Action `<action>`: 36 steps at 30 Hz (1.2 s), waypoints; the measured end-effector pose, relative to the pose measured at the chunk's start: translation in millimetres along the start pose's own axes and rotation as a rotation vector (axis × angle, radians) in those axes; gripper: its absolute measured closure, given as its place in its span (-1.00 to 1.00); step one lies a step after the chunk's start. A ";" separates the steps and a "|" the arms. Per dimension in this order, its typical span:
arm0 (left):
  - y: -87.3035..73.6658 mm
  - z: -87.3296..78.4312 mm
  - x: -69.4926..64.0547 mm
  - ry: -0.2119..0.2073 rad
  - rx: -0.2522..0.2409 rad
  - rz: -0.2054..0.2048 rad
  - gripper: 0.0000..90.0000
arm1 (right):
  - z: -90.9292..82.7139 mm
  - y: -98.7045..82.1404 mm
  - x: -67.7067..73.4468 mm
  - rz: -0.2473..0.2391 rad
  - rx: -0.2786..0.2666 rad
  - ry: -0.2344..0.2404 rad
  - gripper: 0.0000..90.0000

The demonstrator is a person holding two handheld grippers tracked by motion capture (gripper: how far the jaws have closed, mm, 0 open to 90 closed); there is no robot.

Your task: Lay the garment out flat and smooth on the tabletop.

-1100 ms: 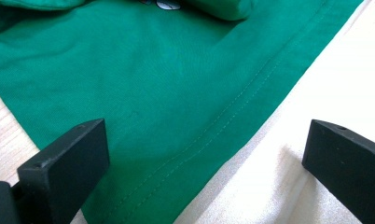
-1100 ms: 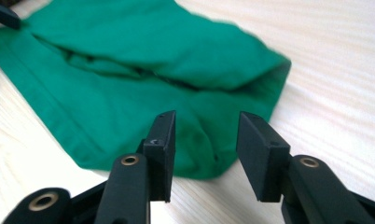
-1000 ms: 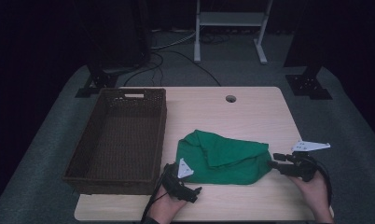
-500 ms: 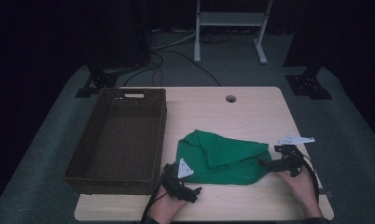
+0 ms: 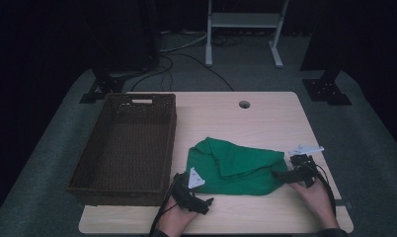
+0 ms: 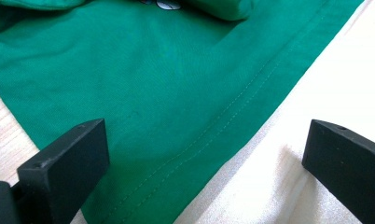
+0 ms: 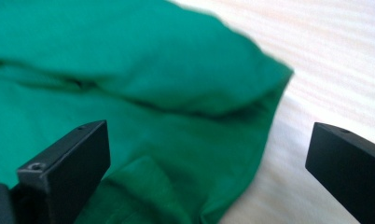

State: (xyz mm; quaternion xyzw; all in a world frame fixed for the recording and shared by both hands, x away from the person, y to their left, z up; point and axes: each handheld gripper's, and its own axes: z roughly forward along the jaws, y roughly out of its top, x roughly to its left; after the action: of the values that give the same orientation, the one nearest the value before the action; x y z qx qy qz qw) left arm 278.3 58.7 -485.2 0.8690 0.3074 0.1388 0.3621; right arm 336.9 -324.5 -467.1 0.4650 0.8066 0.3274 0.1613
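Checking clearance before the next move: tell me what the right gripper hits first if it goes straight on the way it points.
The right gripper points left at the green cloth. Its open fingers already frame the cloth's near edge, so it likely meets that folded edge first, though depth is hard to judge.

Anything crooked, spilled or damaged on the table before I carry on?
Nothing spilled or damaged. The green garment lies loosely bunched and skewed on the table, with uneven folds on top; the wicker basket sits square at the left.
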 end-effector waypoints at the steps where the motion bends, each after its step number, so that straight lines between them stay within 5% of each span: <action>1: 0.0 0.0 0.0 0.000 0.000 0.000 -1.00 | 0.0 0.0 0.0 0.000 0.000 0.000 -1.00; 14: 0.0 -0.1 0.0 0.000 0.001 0.000 -1.00 | -17.4 -27.4 -9.4 0.009 0.025 0.013 -1.00; 24: 4.0 -3.0 -0.2 -0.001 -0.027 -0.008 -1.00 | -40.1 -38.8 -3.3 -0.032 -0.053 0.045 -1.00; 29: 20.0 -2.7 4.9 0.012 -0.066 -0.008 -1.00 | -30.0 -27.1 6.6 -0.066 -0.097 0.101 -1.00; 36: 37.3 8.9 24.3 0.054 -0.096 -0.028 -1.00 | -5.7 -10.7 14.8 -0.101 -0.090 0.104 -1.00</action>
State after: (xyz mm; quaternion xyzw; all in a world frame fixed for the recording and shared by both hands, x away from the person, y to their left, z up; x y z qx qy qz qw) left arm 317.3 48.9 -464.4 0.8423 0.3220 0.1717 0.3966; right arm 319.2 -317.8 -469.6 0.3982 0.8209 0.3783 0.1562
